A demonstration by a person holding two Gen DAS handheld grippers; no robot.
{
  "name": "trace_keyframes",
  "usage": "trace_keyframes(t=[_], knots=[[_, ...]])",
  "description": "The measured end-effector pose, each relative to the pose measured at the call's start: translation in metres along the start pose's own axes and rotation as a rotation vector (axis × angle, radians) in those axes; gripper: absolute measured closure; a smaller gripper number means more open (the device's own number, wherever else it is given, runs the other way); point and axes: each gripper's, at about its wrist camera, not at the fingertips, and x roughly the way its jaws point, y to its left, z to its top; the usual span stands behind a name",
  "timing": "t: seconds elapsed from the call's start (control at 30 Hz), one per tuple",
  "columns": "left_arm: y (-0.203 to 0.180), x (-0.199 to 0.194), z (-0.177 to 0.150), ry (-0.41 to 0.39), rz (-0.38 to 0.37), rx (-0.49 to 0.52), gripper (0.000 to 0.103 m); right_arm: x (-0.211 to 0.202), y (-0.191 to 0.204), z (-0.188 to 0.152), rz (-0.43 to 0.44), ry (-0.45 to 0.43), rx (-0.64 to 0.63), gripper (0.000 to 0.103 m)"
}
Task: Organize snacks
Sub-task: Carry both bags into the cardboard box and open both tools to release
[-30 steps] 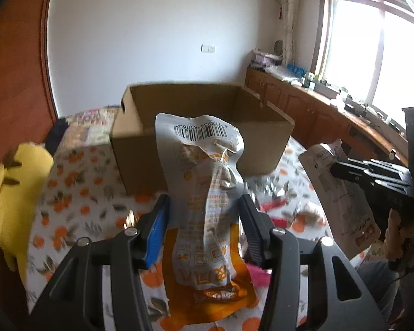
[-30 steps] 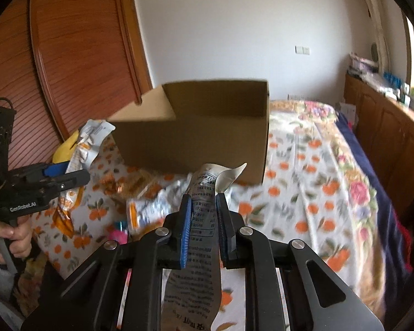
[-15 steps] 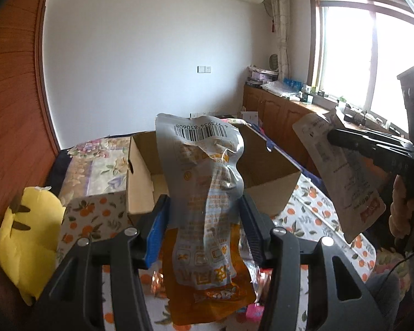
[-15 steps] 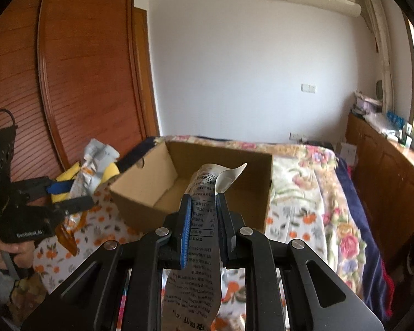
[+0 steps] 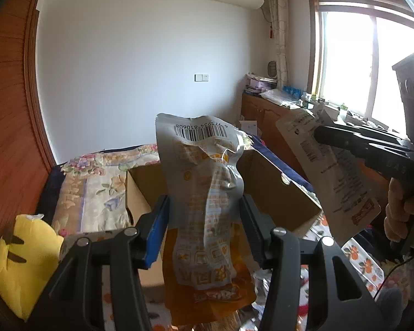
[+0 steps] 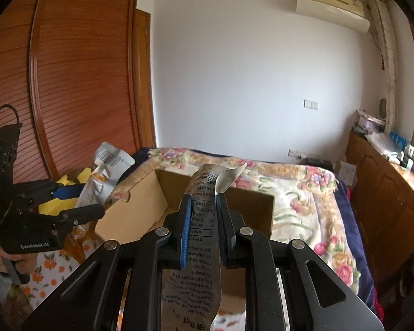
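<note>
My left gripper is shut on a silver-and-orange snack pouch with a barcode at its top, held up in front of an open cardboard box. My right gripper is shut on a flat silver snack packet with printed text, held above the same box. In the left wrist view the right gripper and its packet are at the right. In the right wrist view the left gripper and its pouch are at the left.
The box stands on a bed with a floral blanket and an orange-print sheet. Loose snacks lie near the box. A yellow plush lies left. A wooden wardrobe is left, a cabinet right.
Both grippers have risen with their packets and now look down into the open box, where one second ago they faced its side walls.
</note>
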Motion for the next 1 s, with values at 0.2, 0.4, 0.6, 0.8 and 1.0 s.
trace_keyframes(t=[0.2, 0.4, 0.6, 0.8, 1.0], knots=[[0.008, 0.030, -0.001, 0.027, -0.001, -0.016, 0.051, 0.039, -0.003, 0.008, 0.010, 0.011, 0.007, 0.089], [0.018, 0.063, -0.013, 0.086, 0.008, -0.034, 0.051, 0.082, -0.010, 0.000, 0.011, 0.058, 0.010, 0.089], [0.018, 0.081, -0.021, 0.117, 0.007, -0.043, 0.051, 0.114, -0.014, -0.021, 0.014, 0.114, 0.039, 0.088], [0.020, 0.102, -0.021, 0.179, -0.006, -0.041, 0.049, 0.125, -0.019, -0.019, 0.016, 0.158, 0.066, 0.087], [0.024, 0.107, -0.019, 0.210, -0.018, -0.059, 0.046, 0.152, -0.036, -0.025, 0.040, 0.273, 0.131, 0.081]])
